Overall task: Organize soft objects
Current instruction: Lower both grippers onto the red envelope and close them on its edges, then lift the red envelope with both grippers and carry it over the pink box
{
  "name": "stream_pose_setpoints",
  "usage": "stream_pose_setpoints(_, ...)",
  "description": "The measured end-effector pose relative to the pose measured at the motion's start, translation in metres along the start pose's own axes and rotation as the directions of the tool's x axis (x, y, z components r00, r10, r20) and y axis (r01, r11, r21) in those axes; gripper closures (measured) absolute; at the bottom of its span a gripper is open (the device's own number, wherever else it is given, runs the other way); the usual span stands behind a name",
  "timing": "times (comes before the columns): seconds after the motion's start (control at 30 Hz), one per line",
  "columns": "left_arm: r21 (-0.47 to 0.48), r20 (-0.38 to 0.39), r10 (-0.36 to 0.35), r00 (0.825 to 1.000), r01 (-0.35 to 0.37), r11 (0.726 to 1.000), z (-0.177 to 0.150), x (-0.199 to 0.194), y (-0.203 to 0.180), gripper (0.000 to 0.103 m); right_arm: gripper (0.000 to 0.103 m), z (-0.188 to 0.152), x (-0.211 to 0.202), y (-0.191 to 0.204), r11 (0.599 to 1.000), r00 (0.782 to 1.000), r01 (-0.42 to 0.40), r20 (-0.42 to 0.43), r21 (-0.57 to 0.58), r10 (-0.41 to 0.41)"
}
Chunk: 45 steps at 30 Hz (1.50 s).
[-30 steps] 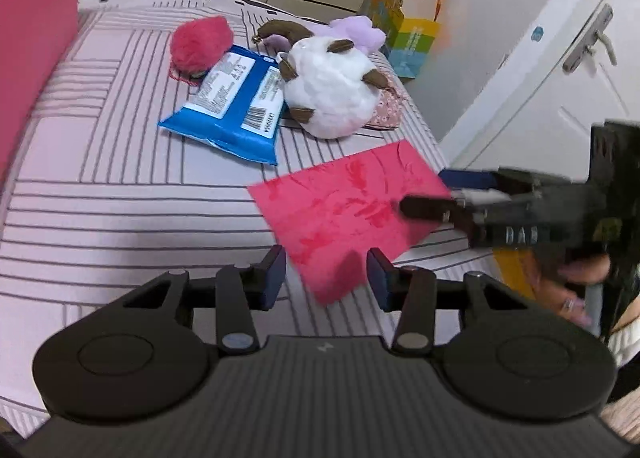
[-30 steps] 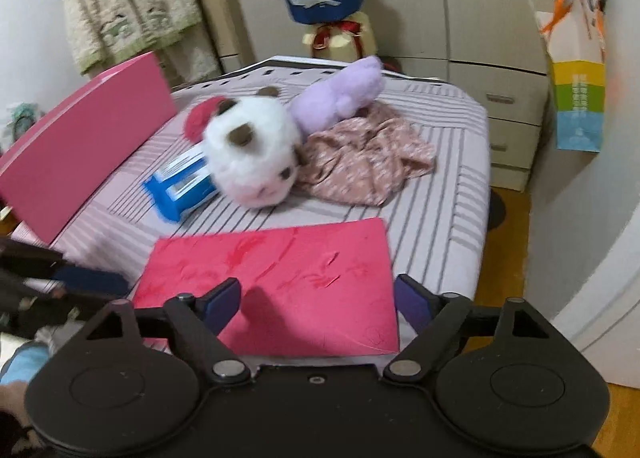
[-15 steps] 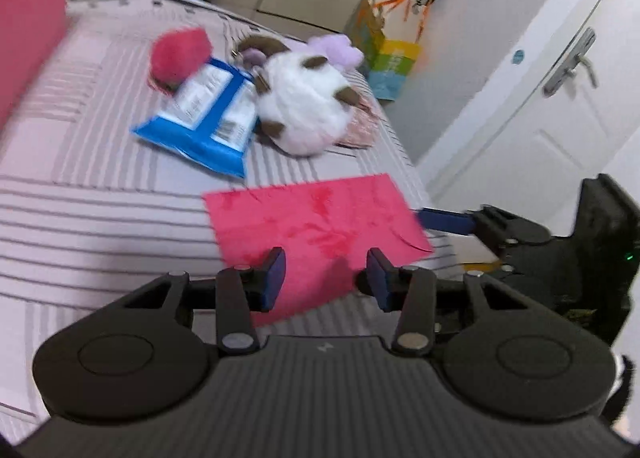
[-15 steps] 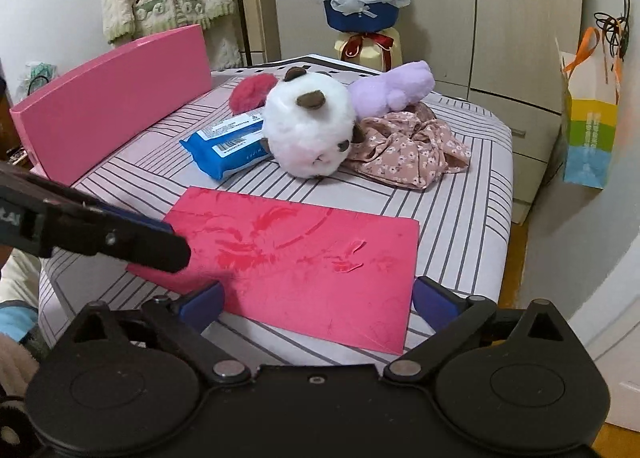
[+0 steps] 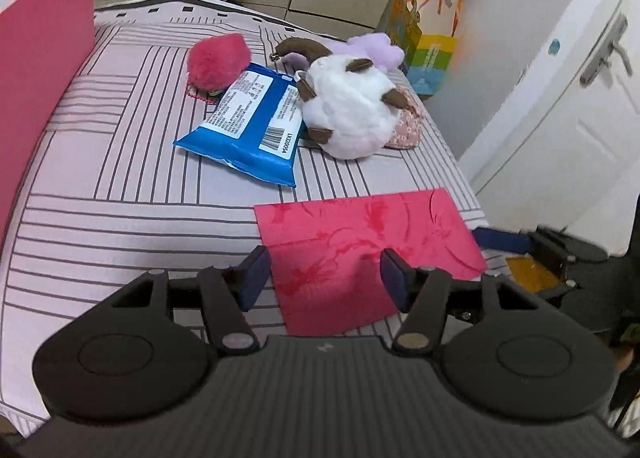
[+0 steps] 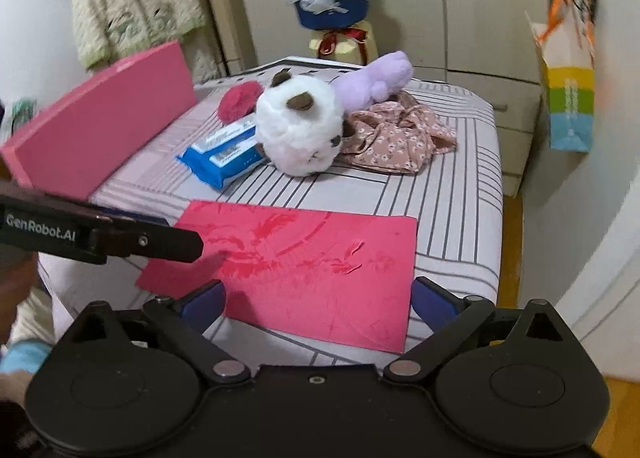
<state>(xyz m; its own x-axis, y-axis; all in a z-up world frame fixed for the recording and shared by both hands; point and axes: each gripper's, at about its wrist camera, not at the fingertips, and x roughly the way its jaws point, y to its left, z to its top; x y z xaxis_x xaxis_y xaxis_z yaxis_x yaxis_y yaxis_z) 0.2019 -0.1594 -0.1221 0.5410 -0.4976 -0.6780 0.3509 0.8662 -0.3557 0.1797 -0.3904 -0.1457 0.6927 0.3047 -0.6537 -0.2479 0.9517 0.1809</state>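
Because the pink sheet point(image 5: 368, 246) lies flat on the striped bed point(image 5: 120, 185), directly beneath the opening, empty left gripper point(image 5: 324, 278) and just ahead of the wide-spread, empty right gripper point(image 6: 316, 300), it could be creased or pushed off the edge if pinched carelessly. Farther ahead, the floral cloth point(image 6: 394, 137) is fully shown only in the right view, behind the white plush point(image 6: 298, 129).

Bare striped bed point(image 5: 120, 177) left of red mat point(image 5: 360, 234); plush pile point(image 5: 348, 113) blocks far side.
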Motion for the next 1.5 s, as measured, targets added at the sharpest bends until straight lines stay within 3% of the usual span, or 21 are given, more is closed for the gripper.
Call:
stream_pose_setpoints(0.13, -0.080, 0.008, -0.060, 0.998, 0.061, 0.995, 0.002, -0.003, 0.012, 0.045, 0.006, 0.002, 0.000, 0.002, 0.999, 1.000, 0.027, 0.003, 0.042, -0.027)
stream_pose_setpoints(0.3, -0.052, 0.084, -0.100, 0.991, 0.104, 0.993, 0.001, -0.020, 0.012, 0.045, 0.006, 0.006, 0.002, 0.009, 0.997, 0.998, 0.053, -0.024, 0.048, -0.052)
stream_pose_setpoints(0.47, 0.022, 0.103, -0.073, 0.992, 0.072, 0.997, 0.001, -0.034, 0.005, 0.045, 0.006, 0.010, 0.002, 0.013, 0.994, 0.999, 0.043, -0.026, 0.101, -0.040)
stream_pose_setpoints(0.57, 0.037, 0.120, -0.086, 0.989, 0.082, 0.996, -0.001, -0.043, 0.006, 0.045, 0.007, 0.011, 0.000, 0.021, 0.994, 0.997, 0.074, -0.009, 0.080, -0.073)
stream_pose_setpoints(0.87, 0.073, 0.155, -0.074, 0.985, 0.063, 0.995, 0.002, -0.075, 0.008, 0.045, 0.008, 0.019, -0.016, 0.040, 0.995, 0.999, 0.039, 0.021, 0.087, -0.041)
stream_pose_setpoints(1.5, 0.093, 0.230, -0.045, 0.972, 0.024, 0.995, -0.005, -0.149, 0.023, 0.045, 0.008, 0.046, -0.067, 0.116, 0.996, 0.996, 0.055, 0.069, -0.068, -0.051)
